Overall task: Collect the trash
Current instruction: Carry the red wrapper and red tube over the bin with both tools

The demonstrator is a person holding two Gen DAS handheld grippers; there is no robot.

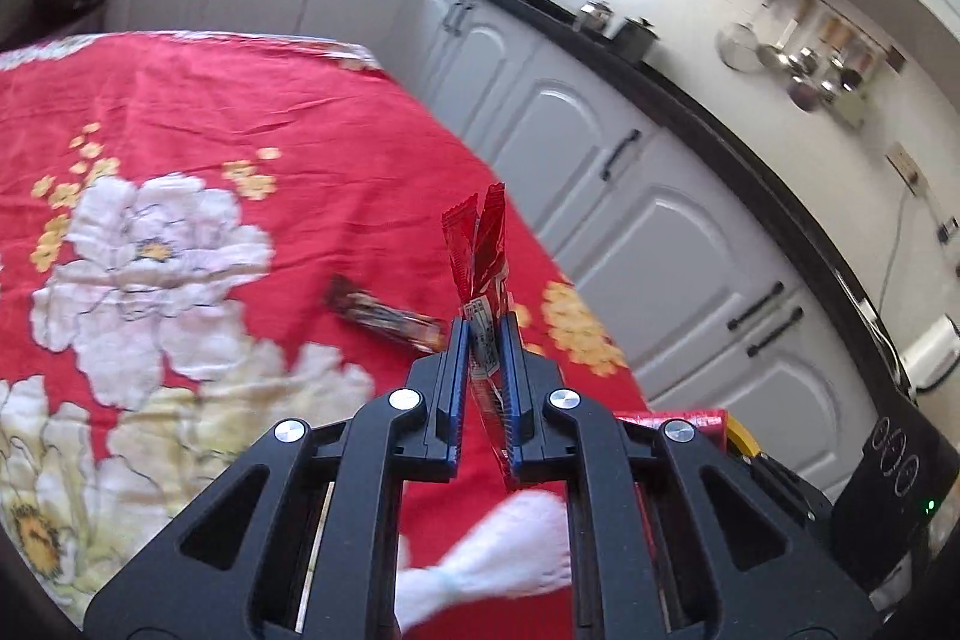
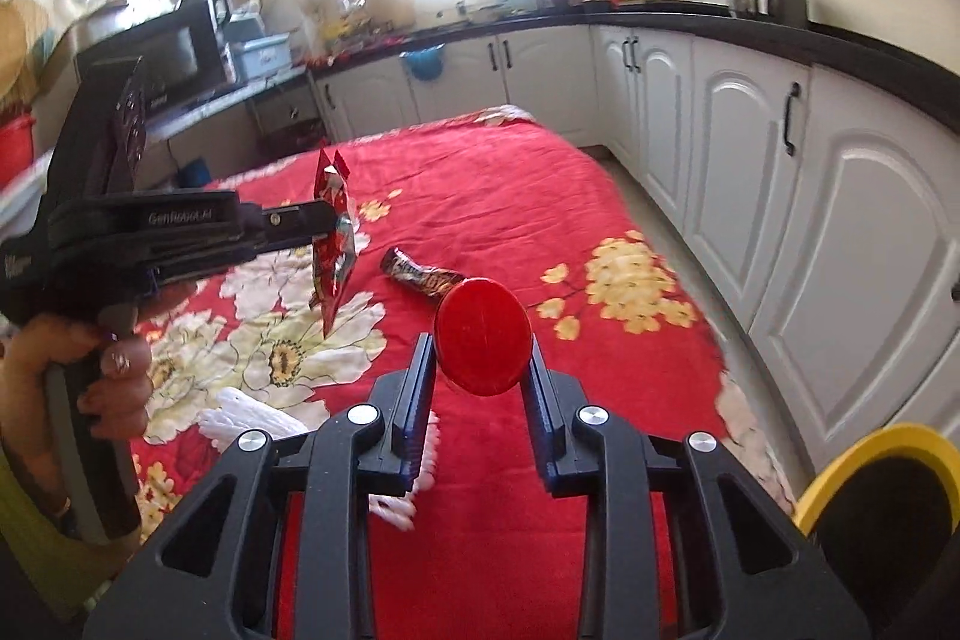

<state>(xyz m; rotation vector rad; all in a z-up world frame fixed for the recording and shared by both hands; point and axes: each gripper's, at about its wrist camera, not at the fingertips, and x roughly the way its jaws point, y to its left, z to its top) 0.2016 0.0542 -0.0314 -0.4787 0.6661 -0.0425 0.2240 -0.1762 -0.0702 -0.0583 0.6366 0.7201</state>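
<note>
Clamped between the blue pads of the left gripper (image 1: 483,334), a red snack wrapper (image 1: 480,244) is held upright above the table, its crimped top edge standing clear of the fully closed jaws. From the right wrist view the same left gripper (image 2: 327,214) is seen side-on, gripped by a hand (image 2: 99,370), with the red snack wrapper (image 2: 333,235) hanging down from it. A red round lid (image 2: 483,337) is pinched edge-on between the fingertips of the right gripper (image 2: 483,340), whose jaws stand partly open around it. A dark brown candy wrapper (image 1: 384,319) is left lying on the red floral tablecloth (image 1: 210,100), near the table edge facing the white cabinets (image 1: 630,220). A yellow-rimmed bin (image 2: 870,460) is seen at the lower right.
</note>
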